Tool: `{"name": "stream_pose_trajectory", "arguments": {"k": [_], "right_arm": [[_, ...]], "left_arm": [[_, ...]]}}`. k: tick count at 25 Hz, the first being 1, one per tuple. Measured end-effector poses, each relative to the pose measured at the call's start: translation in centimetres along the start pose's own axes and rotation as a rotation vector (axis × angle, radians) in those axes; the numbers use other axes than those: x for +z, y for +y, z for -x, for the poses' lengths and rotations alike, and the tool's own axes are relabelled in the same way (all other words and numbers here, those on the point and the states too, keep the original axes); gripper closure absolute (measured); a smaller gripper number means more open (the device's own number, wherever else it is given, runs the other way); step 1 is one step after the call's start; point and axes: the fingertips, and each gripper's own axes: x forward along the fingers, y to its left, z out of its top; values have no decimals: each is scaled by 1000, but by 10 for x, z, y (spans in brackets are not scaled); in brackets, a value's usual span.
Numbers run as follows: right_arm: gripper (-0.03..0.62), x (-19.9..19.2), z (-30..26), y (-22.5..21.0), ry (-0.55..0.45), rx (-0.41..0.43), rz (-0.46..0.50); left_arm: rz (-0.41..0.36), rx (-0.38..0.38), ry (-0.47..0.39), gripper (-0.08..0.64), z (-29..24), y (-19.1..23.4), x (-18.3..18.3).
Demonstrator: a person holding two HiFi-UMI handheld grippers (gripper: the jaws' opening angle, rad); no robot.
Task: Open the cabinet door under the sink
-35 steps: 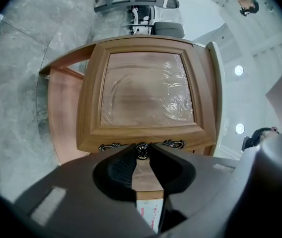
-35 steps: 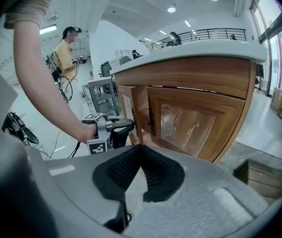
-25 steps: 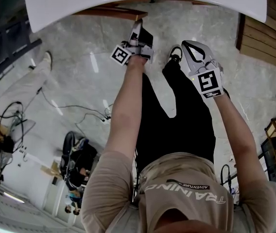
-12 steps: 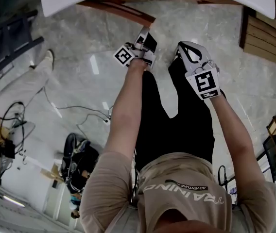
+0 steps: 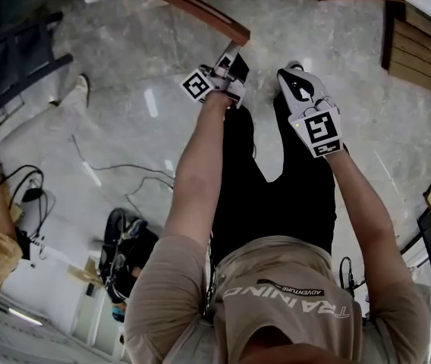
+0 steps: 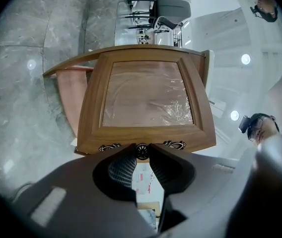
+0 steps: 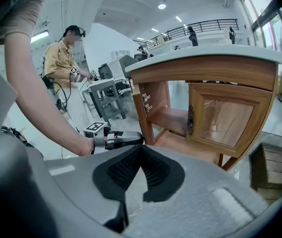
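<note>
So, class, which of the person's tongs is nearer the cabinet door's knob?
Left. The left tongs are shut on the knob; the right tongs are shut and empty, apart from the cabinet door.

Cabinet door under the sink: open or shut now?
Open. The door stands swung out, left tongs shut on its knob; right gripper view shows the shelf inside.

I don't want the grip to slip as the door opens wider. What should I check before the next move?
1. Left gripper shut on knob: ok.
2. Door swung out from cabinet, inside showing: ok.
3. Right gripper shut, empty, apart from door: ok.
4. Second door closed: ok.
5. How much farther door can swing: cannot tell.
</note>
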Motion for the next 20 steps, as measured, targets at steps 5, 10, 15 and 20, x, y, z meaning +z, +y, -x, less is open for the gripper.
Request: {"name": "stream_pose_trajectory", "arguments": {"k": [5, 10, 15, 20], "right_arm": [[591, 0, -3, 15, -2, -16, -8], [591, 5, -8, 31, -5, -19, -5], [591, 5, -14, 47, 2, -24, -9], [591, 11, -23, 67, 9, -12, -3]], "left_arm": [[3, 16, 41, 463, 23, 1, 2], [0, 30, 59, 463, 49, 2, 11], [-29, 51, 80, 463, 84, 1, 26], [-53, 84, 143, 463, 108, 0, 42]]}}
